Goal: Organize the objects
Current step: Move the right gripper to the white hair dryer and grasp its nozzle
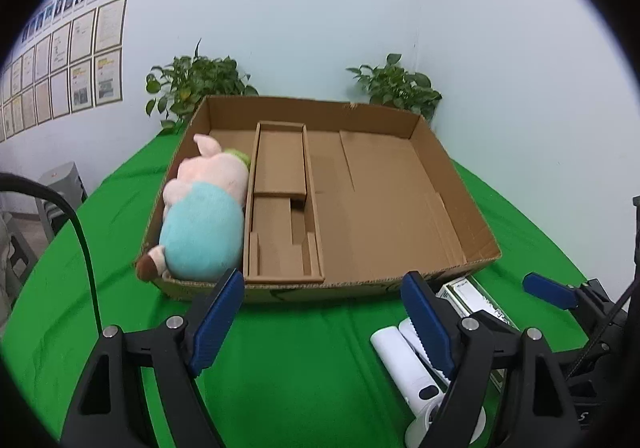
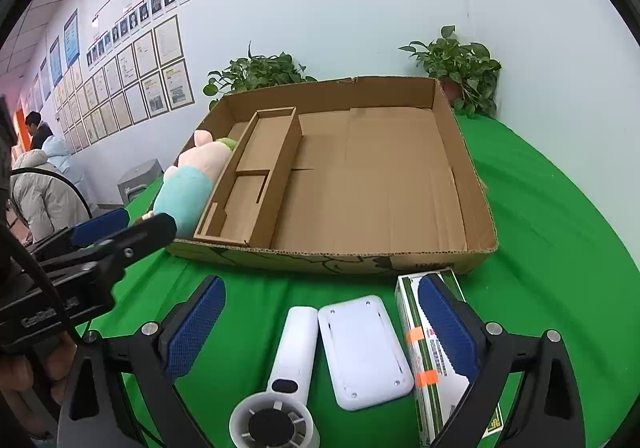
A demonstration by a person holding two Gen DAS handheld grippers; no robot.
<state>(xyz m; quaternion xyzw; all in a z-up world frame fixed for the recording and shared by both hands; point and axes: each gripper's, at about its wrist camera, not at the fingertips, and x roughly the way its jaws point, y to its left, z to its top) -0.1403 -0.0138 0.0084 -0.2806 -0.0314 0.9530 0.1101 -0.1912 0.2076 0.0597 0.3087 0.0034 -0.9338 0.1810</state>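
Note:
A shallow cardboard box (image 1: 452, 184) (image 2: 472, 192) with a narrow inner divider tray (image 1: 280, 188) (image 2: 256, 176) lies on the green table. A plush pig in a teal shirt (image 1: 204, 216) (image 2: 188, 184) lies in its left compartment. In front of the box lie a white handheld fan (image 2: 288, 360) (image 1: 404, 364), a white flat device (image 2: 364, 348) and a green-white carton (image 2: 432, 352) (image 1: 476, 300). My left gripper (image 1: 324, 320) is open and empty before the box. My right gripper (image 2: 320, 332) is open over the fan and device.
Two potted plants (image 1: 192, 84) (image 1: 400, 84) stand behind the box against the wall. The green cloth (image 1: 300, 368) covers the table. Several people (image 2: 40, 176) stand at far left. The left gripper shows in the right wrist view (image 2: 104, 232).

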